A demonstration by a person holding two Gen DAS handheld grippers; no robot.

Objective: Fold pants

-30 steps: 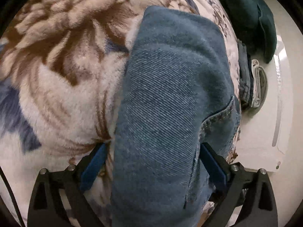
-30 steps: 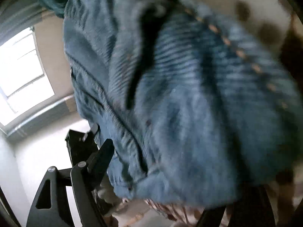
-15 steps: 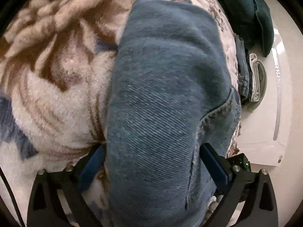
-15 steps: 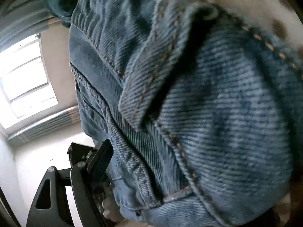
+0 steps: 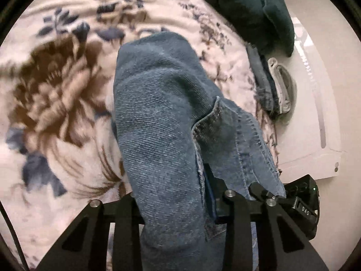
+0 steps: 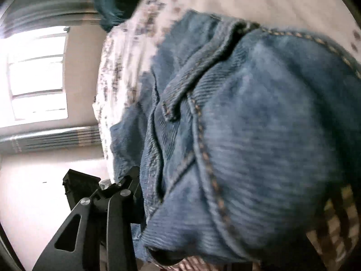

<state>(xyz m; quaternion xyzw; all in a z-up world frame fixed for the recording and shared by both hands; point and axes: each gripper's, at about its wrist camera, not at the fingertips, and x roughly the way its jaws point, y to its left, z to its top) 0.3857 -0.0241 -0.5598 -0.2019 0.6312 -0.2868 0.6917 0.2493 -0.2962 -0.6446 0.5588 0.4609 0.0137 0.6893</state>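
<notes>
Denim fills both wrist views: the blue jeans lie on a cream fleece blanket printed with large brown and slate-blue flowers, and a folded thickness of them is drawn up into each gripper. In the left wrist view the left gripper is seen with its jaws narrowed, having just been closing, and a thick fold of the jeans is pinched between them, with a stitched seam edge draped over the right-hand finger. In the right wrist view the right gripper is largely covered by a bunched waistband section of the jeans, tan topstitching showing; only one finger is visible, pressed against the cloth. Its jaws have likewise just been closing, with the denim between them. Beyond the jeans, a dark teal cushion sits at the blanket's far edge, and folded clothes are stacked just beside it. A bright window is seen in the right wrist view.
</notes>
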